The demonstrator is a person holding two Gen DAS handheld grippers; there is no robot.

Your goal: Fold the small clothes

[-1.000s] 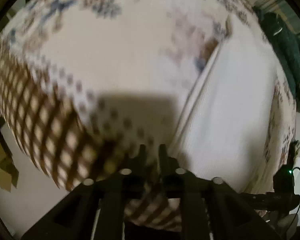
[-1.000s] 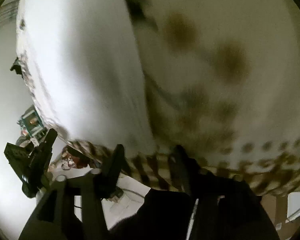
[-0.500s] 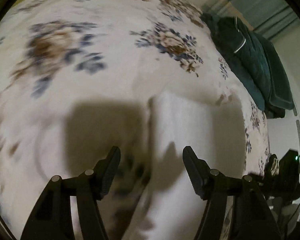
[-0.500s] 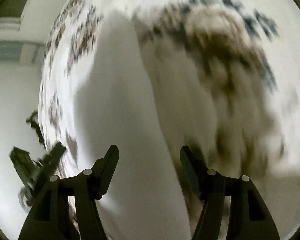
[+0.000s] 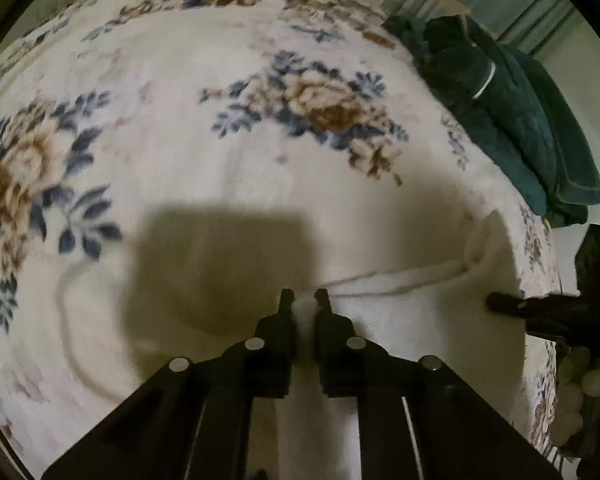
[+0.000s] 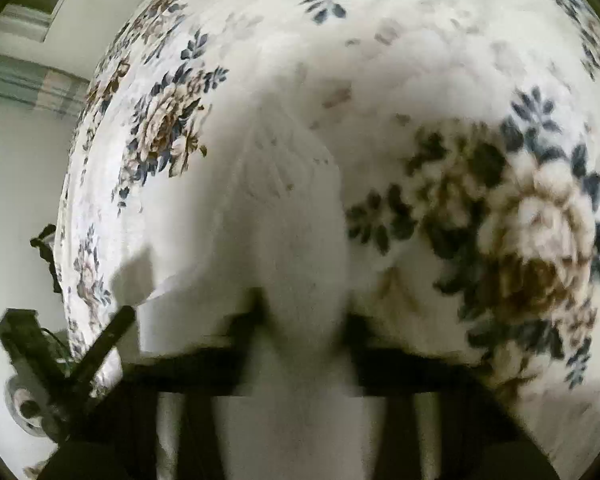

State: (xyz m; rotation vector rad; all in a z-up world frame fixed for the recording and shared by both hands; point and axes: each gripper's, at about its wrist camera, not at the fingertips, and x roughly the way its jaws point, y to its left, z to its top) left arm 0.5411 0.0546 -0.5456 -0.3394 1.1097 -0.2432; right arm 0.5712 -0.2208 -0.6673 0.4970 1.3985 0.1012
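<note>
A white garment (image 5: pixel 420 320) lies flat on a floral blanket (image 5: pixel 220 80), its hem running off to the right. My left gripper (image 5: pixel 304 300) is shut on the garment's near edge, with a strip of white cloth pinched between the fingertips. In the right wrist view, which is blurred, the white garment (image 6: pixel 300 220) bunches up between the fingers of my right gripper (image 6: pixel 306 316). Its jaws are closing and the cloth fills the gap. The right gripper's fingertip (image 5: pixel 500 304) rests at the garment's right edge. The left gripper's fingers (image 6: pixel 112 332) show at the lower left.
The floral blanket (image 6: pixel 500 220) covers the whole bed. A pile of dark green clothing (image 5: pixel 520 120) sits at the bed's far right edge. Striped curtains (image 5: pixel 500 0) hang behind it. The bed's edge (image 6: pixel 66 220) drops to a pale floor on the left.
Both grippers swept across the bed from the checked blanket border to the white garment. Half a second ago both stood wide open over it; now both have closed on its cloth.
</note>
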